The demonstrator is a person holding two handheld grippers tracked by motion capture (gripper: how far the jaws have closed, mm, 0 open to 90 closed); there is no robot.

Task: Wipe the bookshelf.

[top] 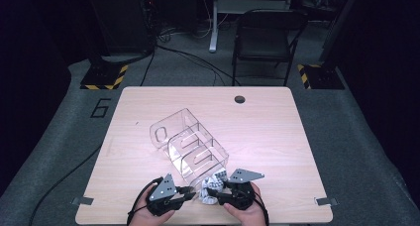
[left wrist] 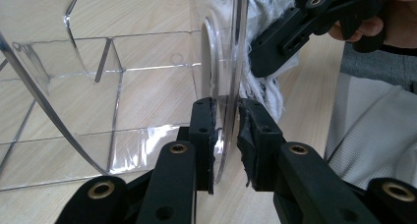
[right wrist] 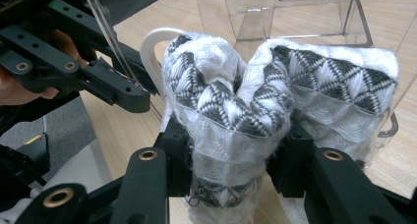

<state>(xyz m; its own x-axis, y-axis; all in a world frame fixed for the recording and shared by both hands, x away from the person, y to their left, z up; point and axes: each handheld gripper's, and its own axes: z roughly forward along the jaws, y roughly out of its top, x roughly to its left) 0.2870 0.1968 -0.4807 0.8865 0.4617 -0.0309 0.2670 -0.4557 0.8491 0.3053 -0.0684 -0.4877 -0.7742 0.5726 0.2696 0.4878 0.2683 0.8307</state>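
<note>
A clear acrylic organizer (top: 190, 144) with several compartments lies on its side on the wooden table (top: 267, 137). My left gripper (top: 193, 191) is at its near end and is shut on one thin clear wall. In the left gripper view that wall (left wrist: 223, 86) stands between the pads of the left gripper (left wrist: 227, 135). A black-and-white patterned cloth (top: 209, 191) is bunched beside the organizer's near corner. In the right gripper view my right gripper (right wrist: 231, 155) is shut on the cloth (right wrist: 255, 96), which bulges up above the jaws. The two grippers face each other closely.
Both hands rest at the table's near edge (top: 208, 221). A round cable hole (top: 239, 98) sits near the far edge. Behind the table stand a black folding chair (top: 265, 32) and two bases with yellow-black stripes (top: 104, 77), with cables on the floor.
</note>
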